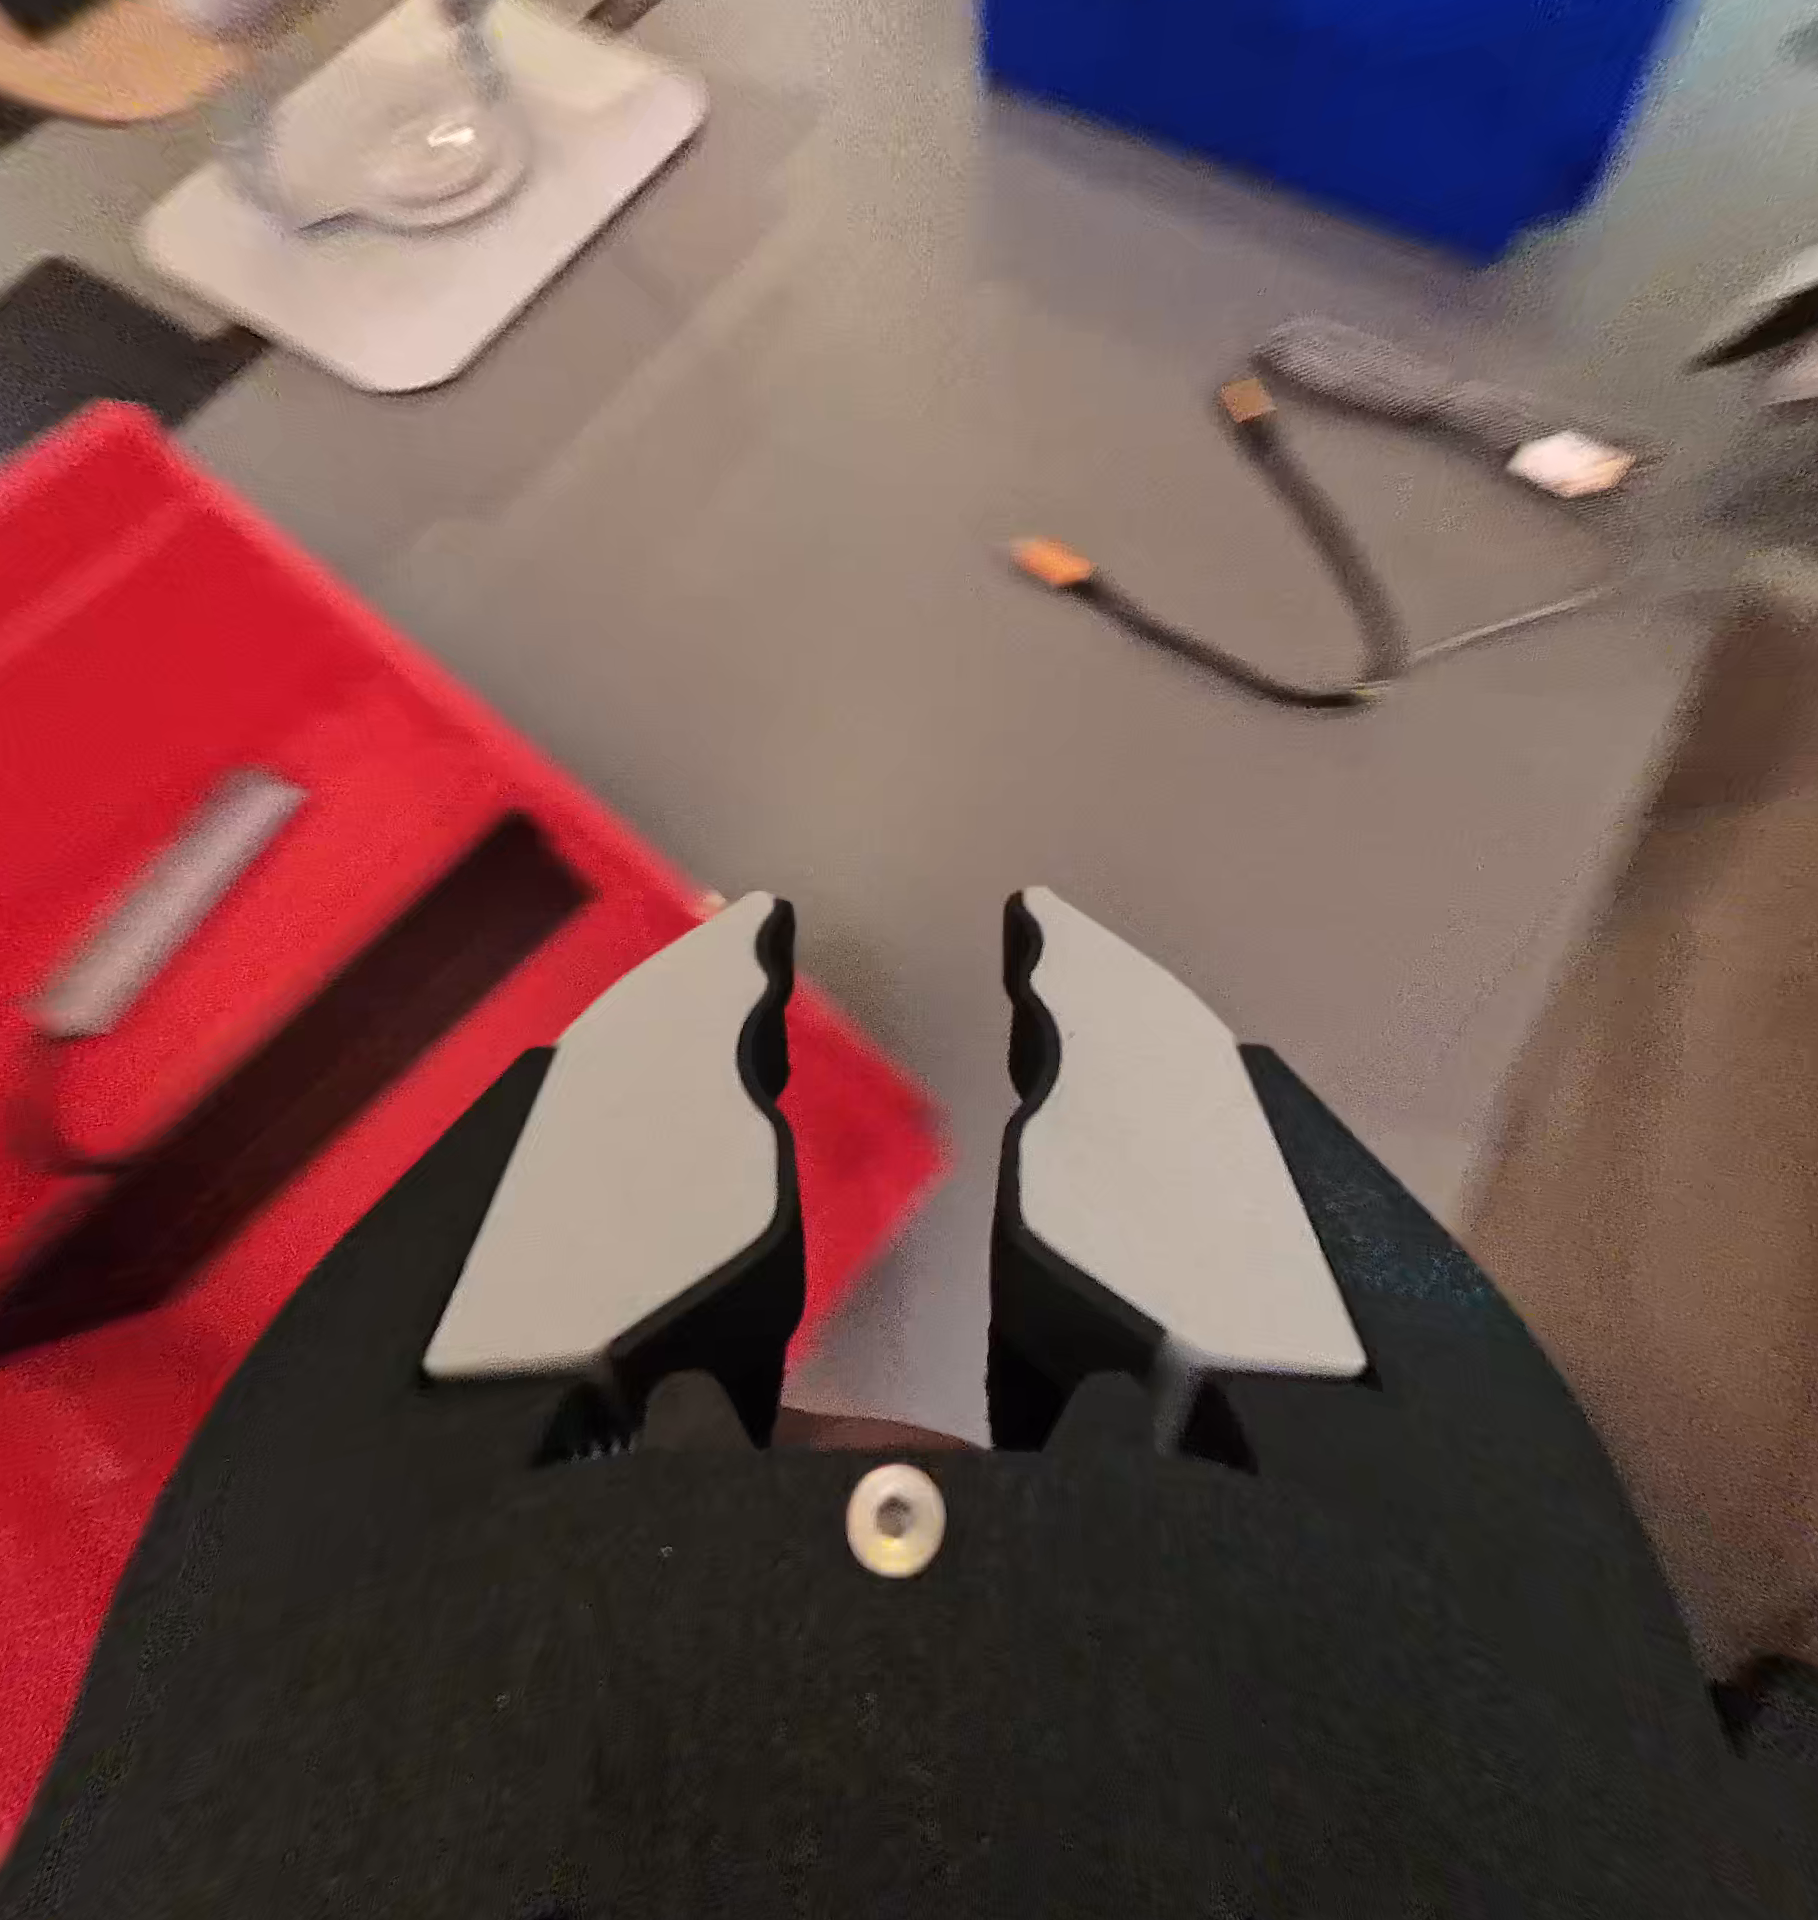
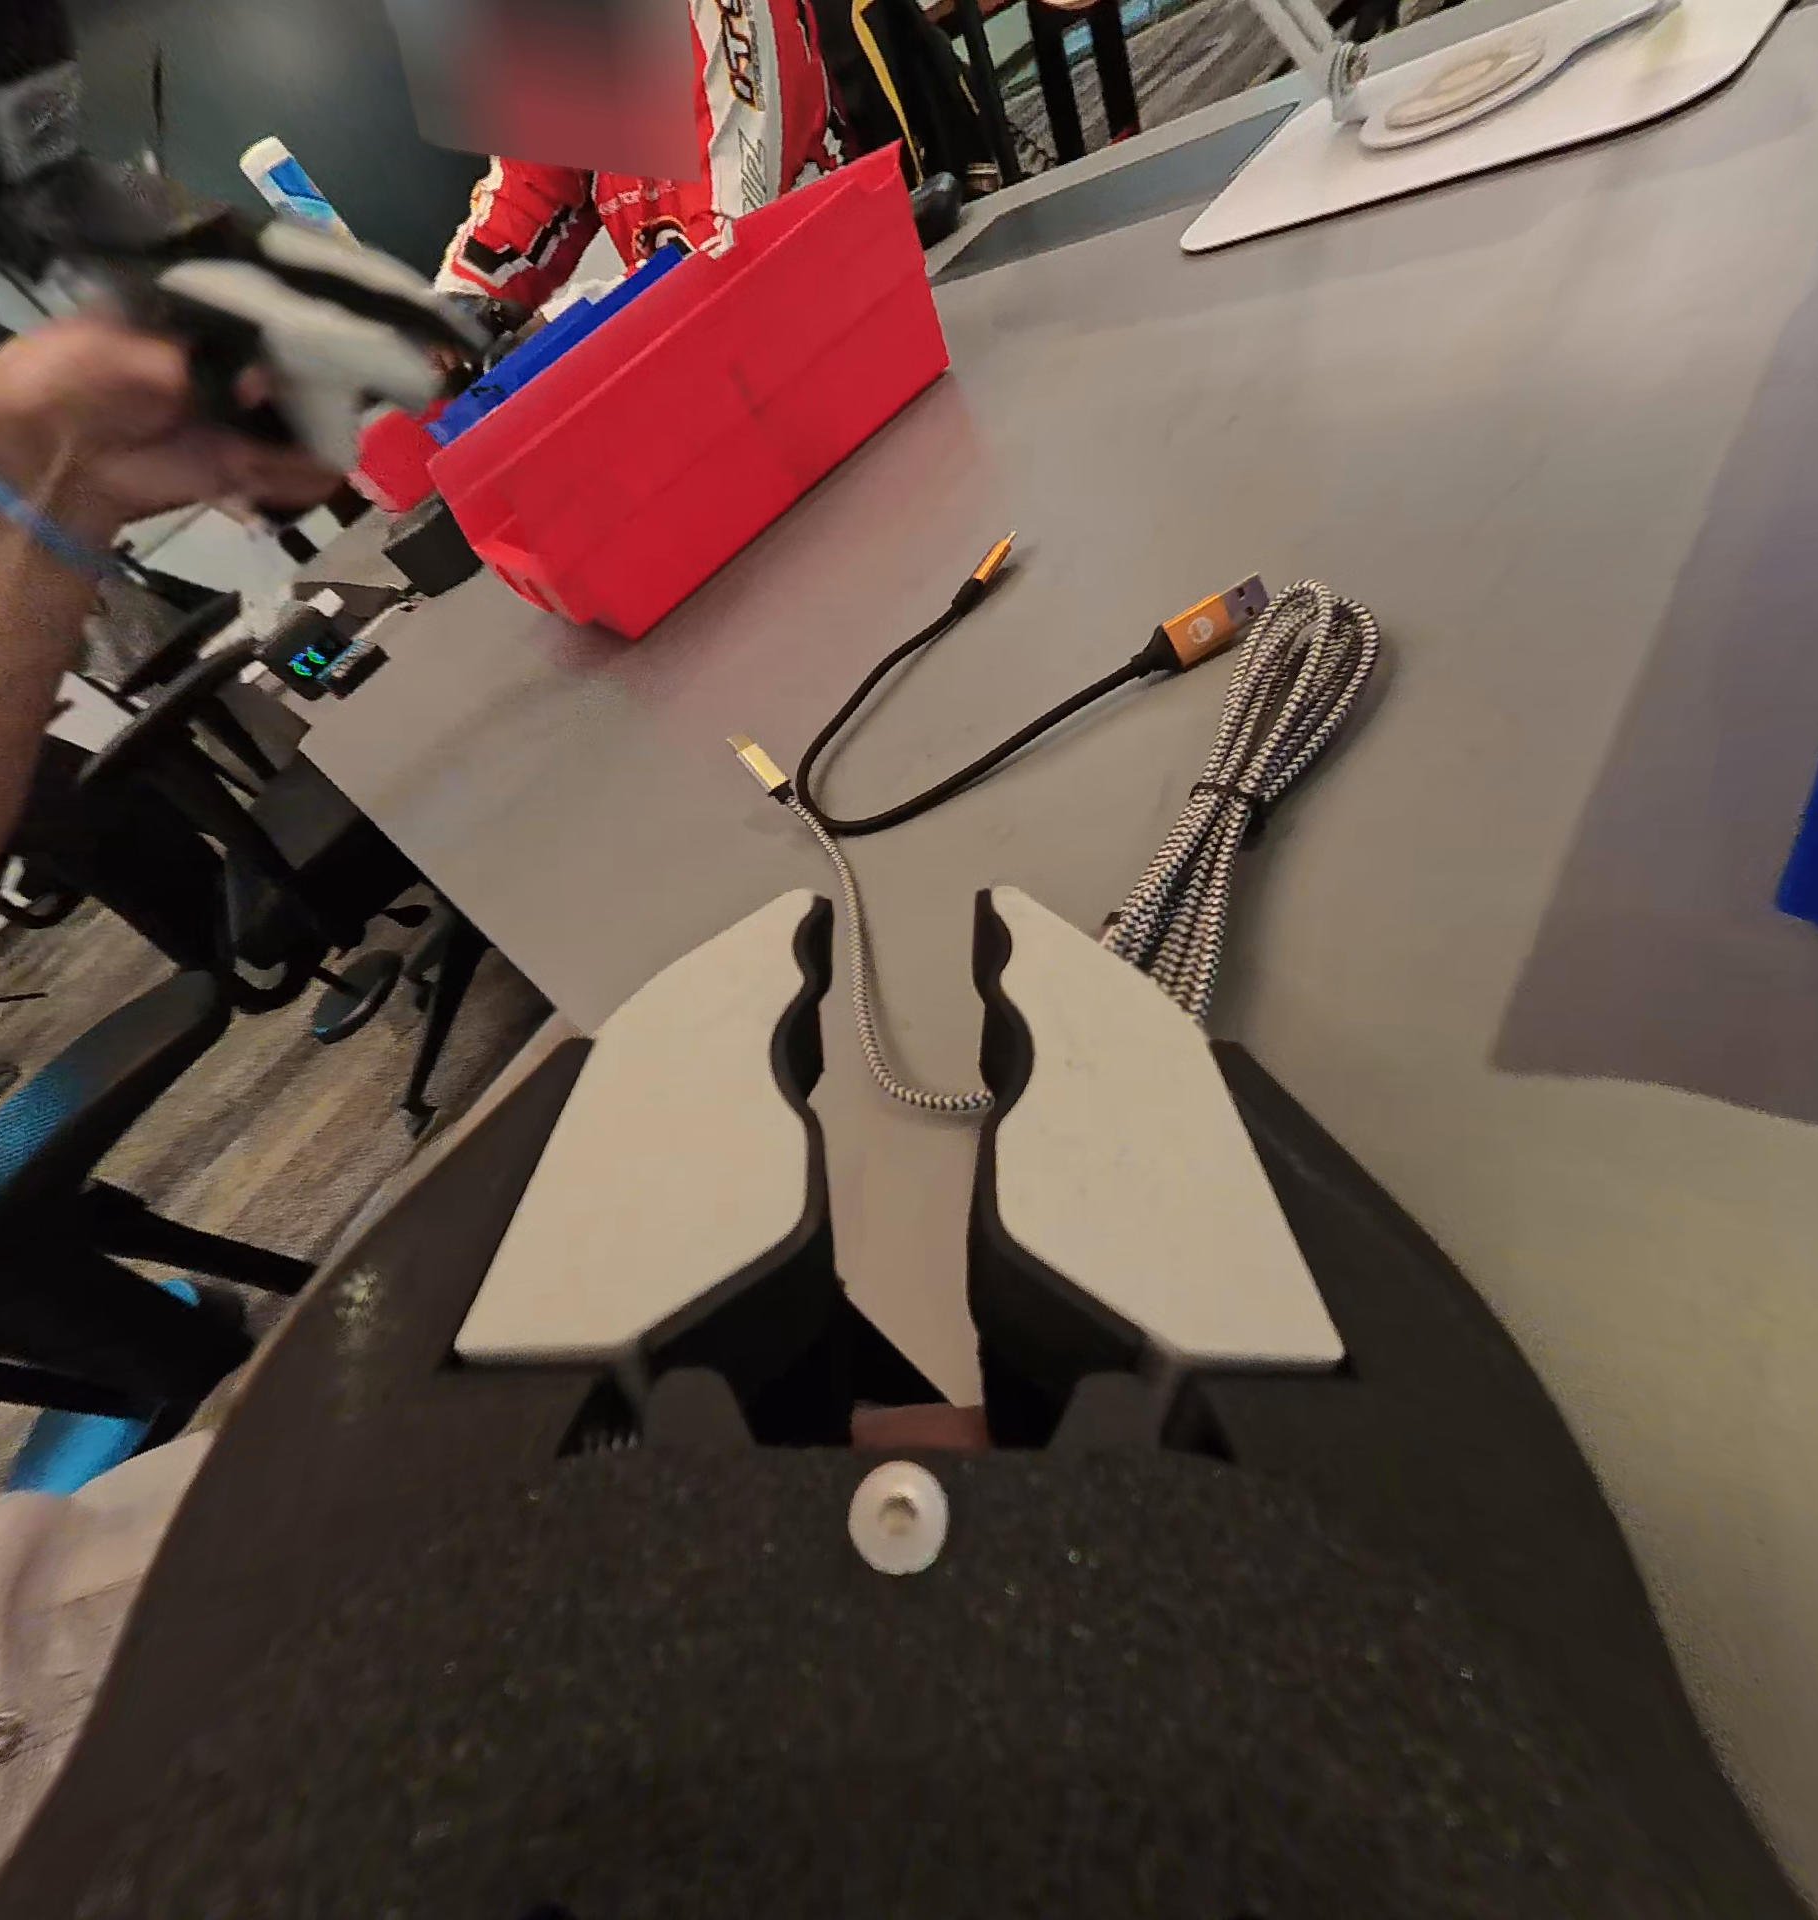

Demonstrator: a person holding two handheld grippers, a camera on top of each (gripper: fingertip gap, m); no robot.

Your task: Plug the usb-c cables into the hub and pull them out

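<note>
Fingers (image 2: 1092, 1091) parted above grey table (image 2: 1300, 416); office chairs (image 2: 209, 831) beside

short black cable (image 2: 946, 717) with orange plugs, curved on the grey table, next to it a bundled grey-and-white braided cable (image 2: 1269, 748), gold plug lying loose

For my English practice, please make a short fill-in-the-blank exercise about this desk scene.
1. Both cables lie on the grey ___.
2. The short black cable has ___ plugs.
3. The right gripper is ___ and holds nothing.
4. The bin nearest the left gripper is ___.

Missing words: table; orange; open; red
</note>
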